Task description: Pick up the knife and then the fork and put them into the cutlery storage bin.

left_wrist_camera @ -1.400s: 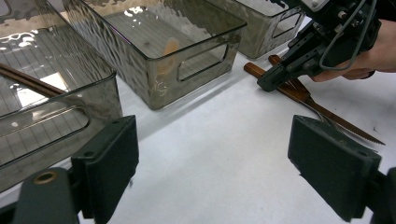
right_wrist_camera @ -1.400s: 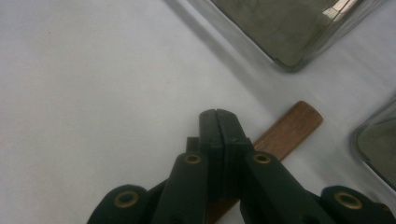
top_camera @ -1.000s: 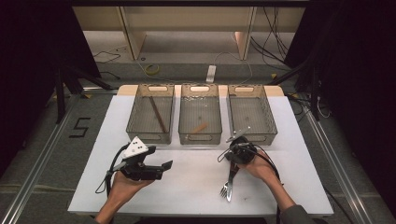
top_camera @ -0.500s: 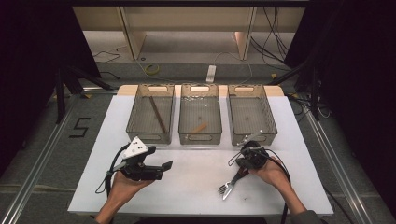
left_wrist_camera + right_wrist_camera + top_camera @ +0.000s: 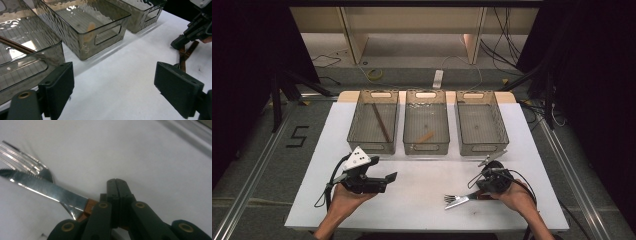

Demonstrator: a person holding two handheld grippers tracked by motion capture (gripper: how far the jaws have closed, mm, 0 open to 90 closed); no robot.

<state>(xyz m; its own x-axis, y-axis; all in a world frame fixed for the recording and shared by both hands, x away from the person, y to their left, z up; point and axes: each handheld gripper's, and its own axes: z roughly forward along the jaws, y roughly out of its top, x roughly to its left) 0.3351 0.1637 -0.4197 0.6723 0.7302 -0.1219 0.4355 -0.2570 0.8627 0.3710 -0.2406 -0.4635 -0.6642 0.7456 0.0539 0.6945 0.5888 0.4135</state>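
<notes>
A fork (image 5: 451, 199) and a serrated knife (image 5: 464, 201) with a wooden handle lie side by side on the white table (image 5: 422, 210), front right. My right gripper (image 5: 480, 193) sits low over their handle ends with its jaws pressed flat together. In the right gripper view the knife (image 5: 50, 191) crosses the fork (image 5: 25, 160), and its handle runs under my right gripper (image 5: 117, 183). I cannot tell whether a handle is pinched. My left gripper (image 5: 387, 182) hovers front left, open and empty (image 5: 113, 87).
Three clear grey bins stand in a row at mid-table. The left bin (image 5: 373, 148) holds a brown stick (image 5: 381, 122), the middle bin (image 5: 426, 148) a small orange piece (image 5: 426, 136), and the right bin (image 5: 482, 148) shows nothing inside. A cable trails from each gripper.
My right gripper has moved right and toward the front edge. The fork and knife have swung from pointing at me to lying nearly sideways. The left gripper has stayed put.
</notes>
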